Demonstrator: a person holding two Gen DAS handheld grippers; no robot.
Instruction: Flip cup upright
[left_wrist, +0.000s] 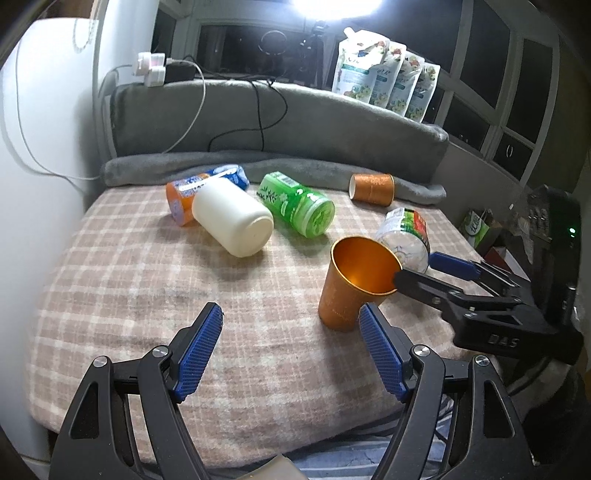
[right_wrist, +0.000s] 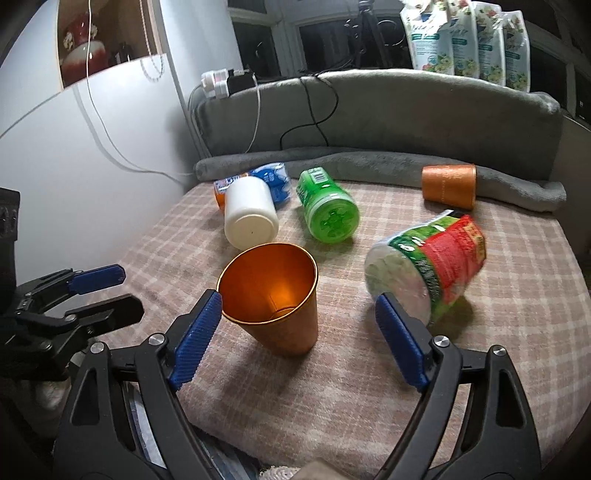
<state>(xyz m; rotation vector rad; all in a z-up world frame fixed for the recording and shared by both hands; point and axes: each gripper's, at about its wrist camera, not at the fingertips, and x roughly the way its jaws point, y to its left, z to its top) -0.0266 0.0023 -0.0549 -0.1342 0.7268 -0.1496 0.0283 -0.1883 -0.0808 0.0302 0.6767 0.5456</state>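
left gripper (left_wrist: 291, 347): spread wide, empty, cup just off its right finger.
orange cup (right_wrist: 273, 295): mouth up, slightly tilted, near the blanket's (right_wrist: 332, 398) front edge.
right gripper (right_wrist: 299, 332): spread wide, empty, nearer; cup between its fingers.

Open blanket in front, clutter behind

The checked blanket (left_wrist: 129, 295) lies bare on the near left; the white plastic jar (left_wrist: 232, 218), green bottle (left_wrist: 299, 208) and red-and-green labelled jar (right_wrist: 428, 266) crowd behind the upright orange metal cup (right_wrist: 273, 299).
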